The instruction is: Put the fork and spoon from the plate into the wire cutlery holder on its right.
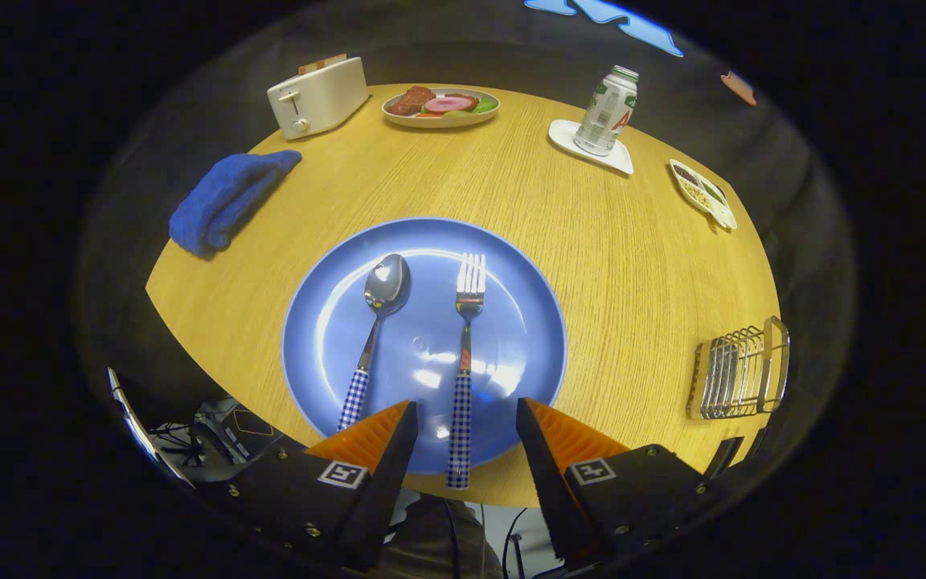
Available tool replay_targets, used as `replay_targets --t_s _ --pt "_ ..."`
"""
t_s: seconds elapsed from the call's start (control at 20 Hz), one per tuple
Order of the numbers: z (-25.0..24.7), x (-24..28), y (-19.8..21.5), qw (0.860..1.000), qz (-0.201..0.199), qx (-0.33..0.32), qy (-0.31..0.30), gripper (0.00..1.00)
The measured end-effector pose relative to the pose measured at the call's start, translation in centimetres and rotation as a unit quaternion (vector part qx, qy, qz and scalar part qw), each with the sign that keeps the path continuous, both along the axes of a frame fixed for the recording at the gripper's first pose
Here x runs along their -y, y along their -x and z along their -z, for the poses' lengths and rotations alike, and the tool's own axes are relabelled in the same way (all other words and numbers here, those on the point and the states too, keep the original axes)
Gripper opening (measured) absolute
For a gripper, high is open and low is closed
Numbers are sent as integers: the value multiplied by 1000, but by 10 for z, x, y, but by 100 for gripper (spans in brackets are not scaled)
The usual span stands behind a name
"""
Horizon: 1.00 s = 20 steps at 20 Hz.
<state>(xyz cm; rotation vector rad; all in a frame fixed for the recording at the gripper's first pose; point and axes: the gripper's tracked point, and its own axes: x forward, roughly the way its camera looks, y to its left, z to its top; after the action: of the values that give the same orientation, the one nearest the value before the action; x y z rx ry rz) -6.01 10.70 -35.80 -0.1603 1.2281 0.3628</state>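
A round wooden worktop (592, 241) carries a blue plate (334, 322) near its front edge. On the plate lie a spoon (374, 338) and, just to its right, a fork (464, 362), side by side, both with checked handles pointing toward the tongs (467, 422). The tongs are spread wide and grip nothing; the fork's handle runs between their two fingers, touching neither. The wire cutlery holder (740, 370) sits on the worktop well to the right of the plate, near the edge. Beyond the plate, a folded blue cloth (226, 201) lies to the left, with a toaster (318, 96), a plate of food (441, 106), a can (608, 111) on a white coaster (567, 135), and a small divided dish (702, 193) along the far side.
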Motion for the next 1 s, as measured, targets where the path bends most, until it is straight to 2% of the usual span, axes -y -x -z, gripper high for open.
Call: replay_targets --t_s 0.1,0.2,0.3,0.35,0.45,0.55,0.8,1.0 --pt "8 2 -1 1000 -8 -4 19 74" --pt "12 4 4 999 -20 -23 37 49" --pt "17 3 9 998 -16 -47 39 29" --pt "18 3 9 998 -10 -53 38 13" --pt "18 5 6 997 -12 -58 41 13" --pt "16 6 6 997 -19 -69 39 1" --pt "-2 11 11 994 -48 -100 23 1" --pt "-25 35 2 992 -81 -93 32 1"
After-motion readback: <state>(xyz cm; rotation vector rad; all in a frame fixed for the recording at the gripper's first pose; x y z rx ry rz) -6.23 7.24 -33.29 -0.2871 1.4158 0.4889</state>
